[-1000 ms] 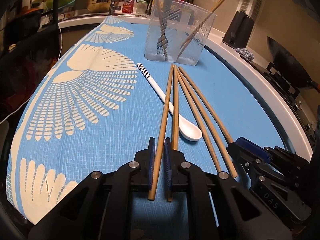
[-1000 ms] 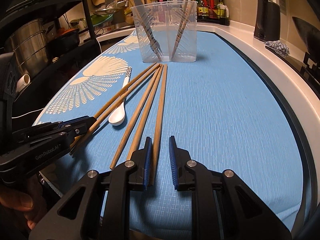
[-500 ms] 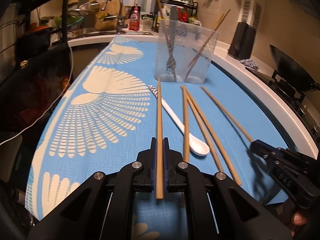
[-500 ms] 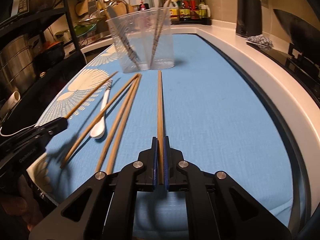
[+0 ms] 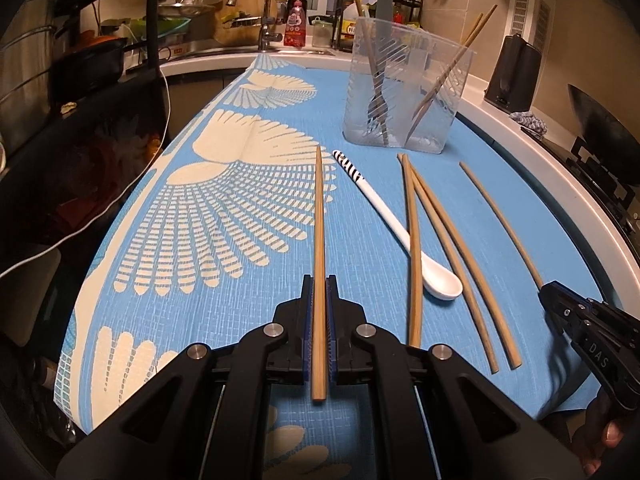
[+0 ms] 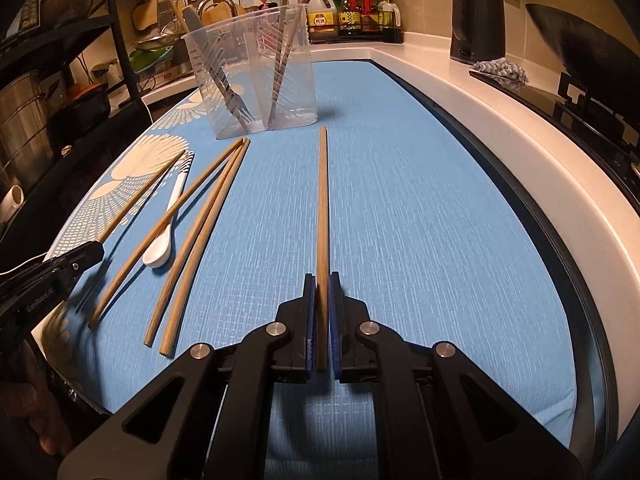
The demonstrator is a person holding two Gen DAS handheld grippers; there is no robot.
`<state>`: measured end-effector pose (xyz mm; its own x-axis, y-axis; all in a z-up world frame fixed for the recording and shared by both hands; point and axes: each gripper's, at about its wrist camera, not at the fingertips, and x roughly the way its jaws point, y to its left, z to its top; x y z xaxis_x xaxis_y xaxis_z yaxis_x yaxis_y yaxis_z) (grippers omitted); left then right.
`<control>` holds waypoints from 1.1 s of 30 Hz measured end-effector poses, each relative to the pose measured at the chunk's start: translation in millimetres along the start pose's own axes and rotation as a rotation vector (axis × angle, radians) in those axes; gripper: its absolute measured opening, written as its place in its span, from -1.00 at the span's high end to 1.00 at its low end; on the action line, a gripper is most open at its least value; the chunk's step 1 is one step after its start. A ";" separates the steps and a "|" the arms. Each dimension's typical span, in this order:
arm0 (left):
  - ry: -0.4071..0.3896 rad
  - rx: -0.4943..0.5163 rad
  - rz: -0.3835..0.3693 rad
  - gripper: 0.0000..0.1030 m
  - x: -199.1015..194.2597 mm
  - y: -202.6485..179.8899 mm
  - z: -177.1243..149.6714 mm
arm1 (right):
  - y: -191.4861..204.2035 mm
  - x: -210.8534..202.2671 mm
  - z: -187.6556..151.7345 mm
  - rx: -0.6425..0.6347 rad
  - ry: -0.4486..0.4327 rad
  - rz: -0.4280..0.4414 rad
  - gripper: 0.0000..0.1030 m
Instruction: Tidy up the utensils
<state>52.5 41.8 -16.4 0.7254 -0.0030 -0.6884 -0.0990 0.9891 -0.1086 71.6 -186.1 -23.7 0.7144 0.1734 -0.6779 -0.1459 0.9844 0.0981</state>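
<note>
Chopsticks: my left gripper (image 5: 319, 304) and right gripper (image 6: 322, 300) each clamped one; butt ends hidden by jaws. Clear holder (image 5: 404, 92) held chopsticks, dark utensil, details blurred.

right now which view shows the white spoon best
The left wrist view: the spoon lies near the middle, striped handle to bowl, with one chopstick across it. In the right wrist view it is small, at the left edge.

We are in a home kitchen: a sink faucet (image 5: 256, 8) stands at the far left, a spice rack (image 6: 352, 8) of bottles at the far end, a black wok (image 6: 580, 40) on the right, pots (image 6: 20, 128) shelved left.
</note>
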 end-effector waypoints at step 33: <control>-0.032 -0.016 0.064 0.88 -4.8 -4.9 -15.9 | 1.7 -2.3 -4.9 -0.023 -0.025 -0.002 0.75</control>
<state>38.7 34.7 -24.0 0.7385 0.0650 -0.6711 -0.1566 0.9847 -0.0770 66.4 -185.0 -25.5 0.7318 0.1727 -0.6592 -0.1602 0.9838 0.0799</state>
